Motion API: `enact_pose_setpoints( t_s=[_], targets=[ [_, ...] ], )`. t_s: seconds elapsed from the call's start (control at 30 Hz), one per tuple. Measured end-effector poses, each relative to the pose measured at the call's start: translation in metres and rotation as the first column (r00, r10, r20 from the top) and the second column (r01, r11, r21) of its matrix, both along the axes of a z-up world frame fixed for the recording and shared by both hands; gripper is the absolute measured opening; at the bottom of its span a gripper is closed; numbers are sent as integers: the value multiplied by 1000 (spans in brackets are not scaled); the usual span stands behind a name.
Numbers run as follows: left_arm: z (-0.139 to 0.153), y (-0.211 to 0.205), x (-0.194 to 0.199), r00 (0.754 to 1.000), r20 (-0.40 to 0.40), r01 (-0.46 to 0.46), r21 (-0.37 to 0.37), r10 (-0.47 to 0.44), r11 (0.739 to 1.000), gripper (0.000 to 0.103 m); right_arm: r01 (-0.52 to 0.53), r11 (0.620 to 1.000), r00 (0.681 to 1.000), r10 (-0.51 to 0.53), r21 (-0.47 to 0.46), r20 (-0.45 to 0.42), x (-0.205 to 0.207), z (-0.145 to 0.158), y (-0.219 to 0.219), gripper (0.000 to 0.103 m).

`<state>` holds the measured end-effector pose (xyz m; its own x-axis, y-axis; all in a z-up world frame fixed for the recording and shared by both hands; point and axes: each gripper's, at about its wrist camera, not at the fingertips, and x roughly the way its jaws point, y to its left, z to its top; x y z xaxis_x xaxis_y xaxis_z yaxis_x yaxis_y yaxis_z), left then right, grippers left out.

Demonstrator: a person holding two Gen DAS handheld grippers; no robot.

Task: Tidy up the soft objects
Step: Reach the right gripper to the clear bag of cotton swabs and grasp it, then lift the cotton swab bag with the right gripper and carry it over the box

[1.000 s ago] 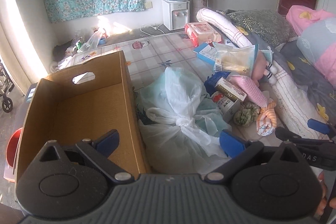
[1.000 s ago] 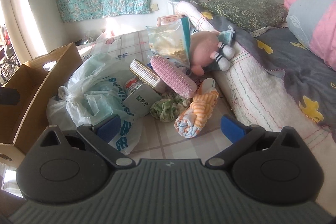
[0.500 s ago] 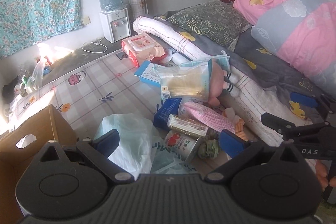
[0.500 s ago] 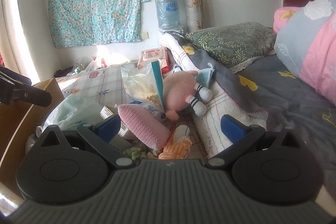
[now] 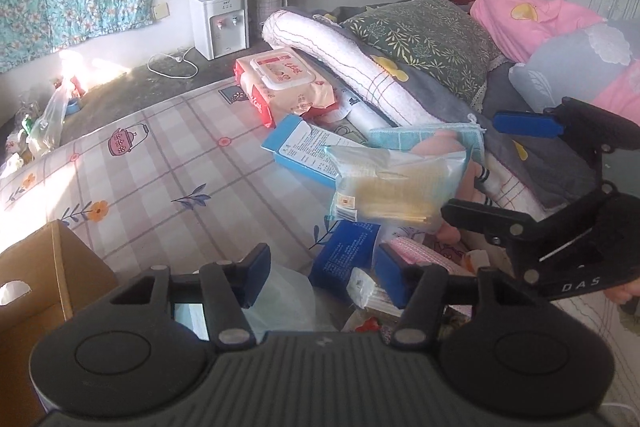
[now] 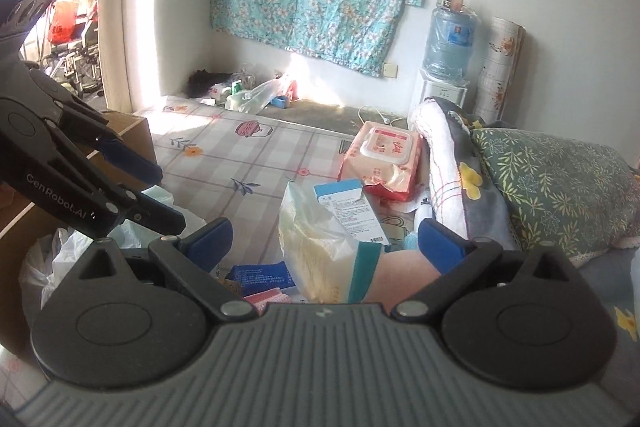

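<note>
Probably light and squashy, the pink plush toy (image 5: 444, 147) lies half-buried under a crinkly packet (image 5: 396, 187), right of the mat; grasp its exposed body. Both left gripper (image 5: 320, 273) and right gripper (image 6: 320, 243) are closing, empty.

In front of me the soft things sit in a heap on the checked mat, hard against the rolled white quilt (image 5: 340, 55). My pink plush toy (image 5: 452, 147) lies on its side, mostly hidden behind a clear bag of pale yellow sheets (image 5: 396, 187) that leans tilted over it; only a leg with a striped sock shows at the right. A teal checked cloth (image 5: 404, 139) lies across the toy's top. Below the bag, a pink knitted piece (image 5: 424, 255) pokes out low in the pile. A soft pack of wet wipes (image 5: 288, 83), pink and red with a white lid, lies flat farther back on the mat.
</note>
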<state>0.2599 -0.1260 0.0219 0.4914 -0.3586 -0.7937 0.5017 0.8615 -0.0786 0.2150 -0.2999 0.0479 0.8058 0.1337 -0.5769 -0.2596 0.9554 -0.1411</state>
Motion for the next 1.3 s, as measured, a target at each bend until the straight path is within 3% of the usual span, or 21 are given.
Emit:
enact_pose_setpoints(
  t_s=[0.03,0.1,0.17,0.23,0.37,0.47,0.5,0.57,0.67,0.73,0.83,0.9,1.0,1.3],
  targets=[
    [-2,2,5,1000,-13,-12,-1,12,1000,49,-9,1000,1000,9,-15,-16,9,-3,3,89],
    [-6,5,11,999,-22,-28,10,29,1000,46,-28,999,998,26,-41,-55,27,-12,11,82],
    [-8,7,14,999,-26,-38,11,38,999,45,-31,996,995,22,-85,-100,43,-24,16,68],
    [-9,8,14,999,-31,-41,5,41,999,45,-23,994,987,6,-106,-160,56,-41,15,34],
    [-8,9,9,999,-32,-36,-17,36,999,45,63,997,983,-53,52,-175,57,-37,-10,23],
    [-8,6,8,999,-47,-23,-45,21,999,45,170,947,976,-125,272,-177,47,-28,-49,22],
    [-9,4,9,998,-57,-20,-53,17,998,45,214,910,970,-153,356,-190,43,-28,-65,22],
    [-10,-3,11,997,-74,-12,-69,7,998,45,313,794,946,-211,522,-246,35,-41,-102,22],
    [-12,-18,14,995,-93,13,-96,-22,995,48,416,638,908,-254,648,-332,23,-69,-139,24],
    [-15,-32,18,992,-109,46,-104,-57,993,52,438,586,899,-263,682,-351,16,-79,-149,30],
    [-20,-54,23,987,-125,89,-105,-102,991,52,447,581,895,-285,681,-344,8,-80,-153,38],
    [-26,-71,25,977,-135,151,-106,-164,983,52,452,588,892,-295,671,-341,6,-81,-154,39],
    [-34,-92,30,966,-151,195,-107,-209,975,52,462,568,887,-290,681,-360,11,-83,-158,39],
    [-55,-124,52,942,-242,204,-139,-233,969,52,468,507,883,-261,723,-389,15,-92,-169,37]
  ],
)
